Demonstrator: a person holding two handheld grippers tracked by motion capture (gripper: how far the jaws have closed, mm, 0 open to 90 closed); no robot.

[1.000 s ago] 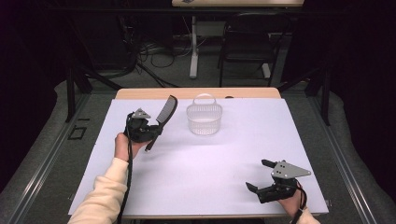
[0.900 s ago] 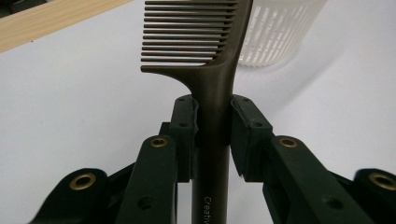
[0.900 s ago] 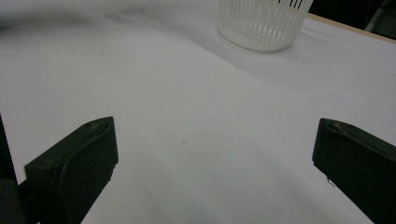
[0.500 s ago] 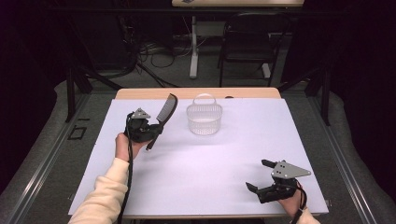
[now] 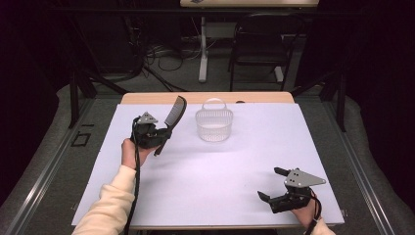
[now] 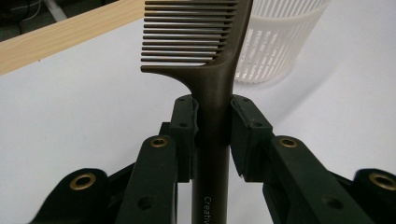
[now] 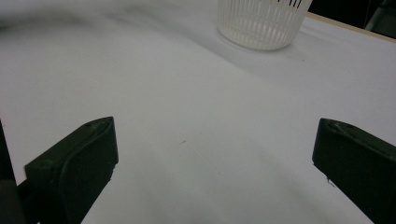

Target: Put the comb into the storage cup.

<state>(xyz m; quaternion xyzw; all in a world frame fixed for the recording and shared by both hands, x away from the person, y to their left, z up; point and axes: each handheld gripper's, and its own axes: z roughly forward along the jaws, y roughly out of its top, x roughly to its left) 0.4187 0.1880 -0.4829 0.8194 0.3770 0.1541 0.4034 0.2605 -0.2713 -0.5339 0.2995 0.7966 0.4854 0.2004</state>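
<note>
L gripper [image 6: 212, 135] clamps dark comb [image 6: 205, 51] handle near white basket [image 5: 214, 124]; R gripper [image 5: 274, 185] jaws wide apart, empty.

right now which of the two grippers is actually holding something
The left gripper, at the table's left: its jaws are clamped on the dark comb's handle. The right gripper, near the front right corner, stands open with nothing between its jaws.

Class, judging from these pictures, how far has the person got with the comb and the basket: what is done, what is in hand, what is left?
Done: the left gripper has clamped the comb by its handle and holds it above the table. In hand: the comb is raised, teeth end tilted toward the white basket, but not over it. Left, probably: getting the comb into the basket, which looks empty. The right gripper rests open near the table's front edge.
</note>
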